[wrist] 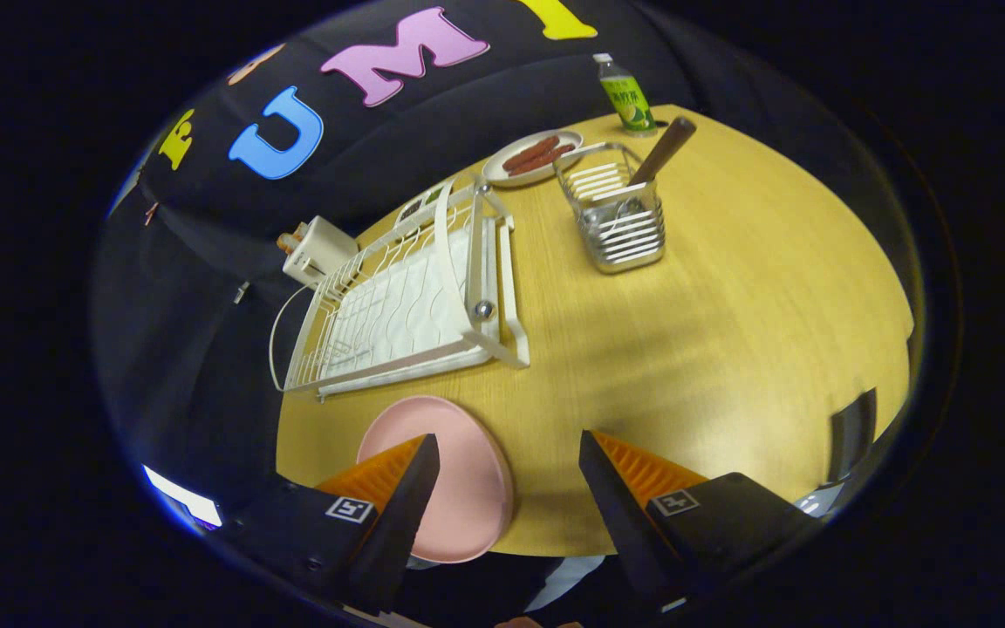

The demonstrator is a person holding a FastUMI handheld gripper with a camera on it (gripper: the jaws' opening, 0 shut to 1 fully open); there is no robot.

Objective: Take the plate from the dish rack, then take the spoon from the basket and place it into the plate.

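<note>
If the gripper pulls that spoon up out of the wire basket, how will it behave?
The spoon leans on the basket rim, handle up, so it should lift out stiffly, without flexing. Its rounded handle could twist or slip between the fingers. The slim, open wire basket looks light and might tip or drag if the bowl catches. The gripper hangs open, well short of it.

Pink round plate (459, 488) lies flat on the wooden table's near edge, just in front of the empty white dish rack (406, 301). Brown-handled spoon (661, 153) stands tilted in the metal wire basket (616, 214), beyond the rack.
</note>
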